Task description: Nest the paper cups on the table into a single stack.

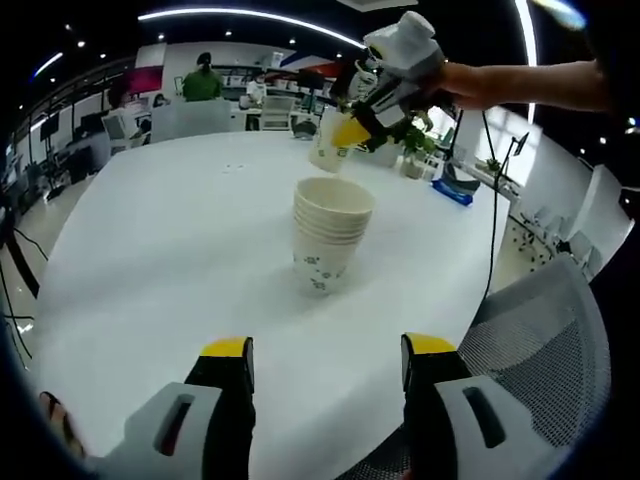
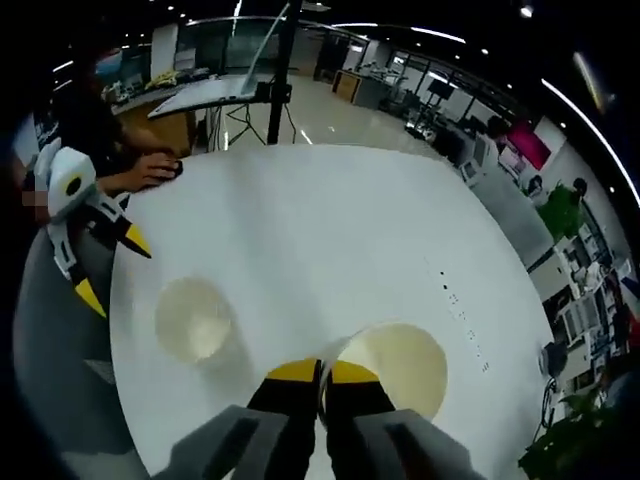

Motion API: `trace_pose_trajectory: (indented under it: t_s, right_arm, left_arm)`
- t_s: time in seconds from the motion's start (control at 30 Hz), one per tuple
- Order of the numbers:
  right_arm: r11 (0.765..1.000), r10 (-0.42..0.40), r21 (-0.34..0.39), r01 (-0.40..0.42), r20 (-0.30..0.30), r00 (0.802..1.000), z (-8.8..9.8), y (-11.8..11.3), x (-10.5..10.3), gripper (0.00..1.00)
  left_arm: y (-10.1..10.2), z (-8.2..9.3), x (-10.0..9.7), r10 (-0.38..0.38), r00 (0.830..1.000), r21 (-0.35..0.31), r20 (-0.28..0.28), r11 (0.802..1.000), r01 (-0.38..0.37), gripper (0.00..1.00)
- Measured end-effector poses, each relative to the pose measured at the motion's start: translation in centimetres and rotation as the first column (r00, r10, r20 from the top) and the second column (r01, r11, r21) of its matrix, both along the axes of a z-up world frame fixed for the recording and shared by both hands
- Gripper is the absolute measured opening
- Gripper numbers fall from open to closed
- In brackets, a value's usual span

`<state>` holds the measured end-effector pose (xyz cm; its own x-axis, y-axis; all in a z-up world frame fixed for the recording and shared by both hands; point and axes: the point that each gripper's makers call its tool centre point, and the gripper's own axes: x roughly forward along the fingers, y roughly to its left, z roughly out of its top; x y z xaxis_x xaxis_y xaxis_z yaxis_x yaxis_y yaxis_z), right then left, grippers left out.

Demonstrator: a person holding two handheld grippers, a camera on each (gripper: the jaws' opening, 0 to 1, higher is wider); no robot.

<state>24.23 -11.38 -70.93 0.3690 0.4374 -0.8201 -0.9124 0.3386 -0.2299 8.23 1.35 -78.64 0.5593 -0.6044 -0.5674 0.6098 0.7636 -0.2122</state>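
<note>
in the left gripper view, the left gripper (image 1: 327, 362) sits nearest, its two yellow-tipped jaws standing well apart with nothing between them, low over the near edge of the round white table (image 1: 150, 260). a grey mesh chair (image 1: 540, 350) stands just beside the table on the right. further in, near the middle of the table, a stack of cups (image 1: 328, 232) stands upright, several rims nested one inside another. beyond and above it, the right gripper (image 1: 362, 120), held by a hand (image 1: 470, 85), pinches the rim of a single cup (image 1: 330, 142) that hangs tilted in the air.

in the right gripper view, the jaws are closed on the rim of that cup, its open mouth facing up, with the stack to its left on the table.
</note>
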Motion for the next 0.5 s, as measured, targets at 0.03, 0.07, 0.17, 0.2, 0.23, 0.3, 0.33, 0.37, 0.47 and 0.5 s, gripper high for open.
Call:
trace_pose_trajectory:
  t_s: [0.03, 0.07, 0.17, 0.2, 0.23, 0.3, 0.33, 0.37, 0.47, 0.5]
  right_arm:
    - [1.0, 0.009, 0.003, -0.009, 0.003, 1.0, 0.2, 0.3, -0.1, 0.0]
    - [1.0, 0.015, 0.005, -0.015, 0.004, 1.0, 0.3, 0.5, -0.2, 0.0]
    - [0.999, 0.044, 0.008, -0.045, 0.012, 0.999, 1.2, 1.4, -1.2, 0.0]
    - [0.999, 0.049, 0.017, -0.049, 0.008, 0.999, 1.5, 1.7, -1.5, 0.0]
    - [0.998, 0.062, 0.023, -0.062, 0.006, 0.998, 1.9, 2.0, -1.7, 0.0]
    - [0.995, 0.098, 0.009, -0.098, 0.012, 0.995, 2.0, 2.3, -2.0, 0.0]
    - [0.994, 0.111, 0.006, -0.111, 0.012, 0.994, 2.1, 2.5, -2.3, 0.0]
    - [0.993, 0.122, 0.004, -0.122, 0.015, 0.992, 2.4, 2.7, -2.5, 0.0]
    - [0.986, 0.164, -0.009, -0.164, 0.019, 0.986, 2.8, 3.2, -3.4, 0.0]
    - [0.984, 0.177, -0.019, -0.177, 0.017, 0.984, 2.6, 3.2, -3.5, 0.0]
  left_arm:
    - [0.0, 0.0, 0.0, 0.0, 1.0, 0.0, 0.001, 1.0, 0.0, 0.58]
    - [0.0, 0.0, 0.0, 0.0, 1.0, -0.001, 0.001, 1.0, 0.0, 0.58]
    - [0.0, 0.0, 0.0, 0.001, 1.0, -0.004, 0.003, 1.0, -0.001, 0.58]
    - [0.0, 0.0, 0.0, 0.0, 1.0, -0.004, 0.003, 1.0, 0.0, 0.58]
    - [-0.1, 0.0, 0.0, -0.001, 1.0, -0.004, 0.003, 1.0, 0.001, 0.58]
    - [-0.1, 0.0, 0.0, -0.003, 1.0, -0.002, 0.003, 1.0, 0.003, 0.58]
    - [-0.1, 0.1, 0.0, -0.003, 1.0, -0.002, 0.004, 1.0, 0.003, 0.58]
    - [-0.1, 0.1, -0.1, -0.003, 1.0, -0.002, 0.004, 1.0, 0.003, 0.58]
    - [-0.1, 0.0, 0.0, -0.003, 1.0, 0.0, 0.006, 1.0, 0.003, 0.57]
    - [-0.1, 0.0, 0.0, -0.002, 1.0, -0.002, 0.005, 1.0, 0.002, 0.58]
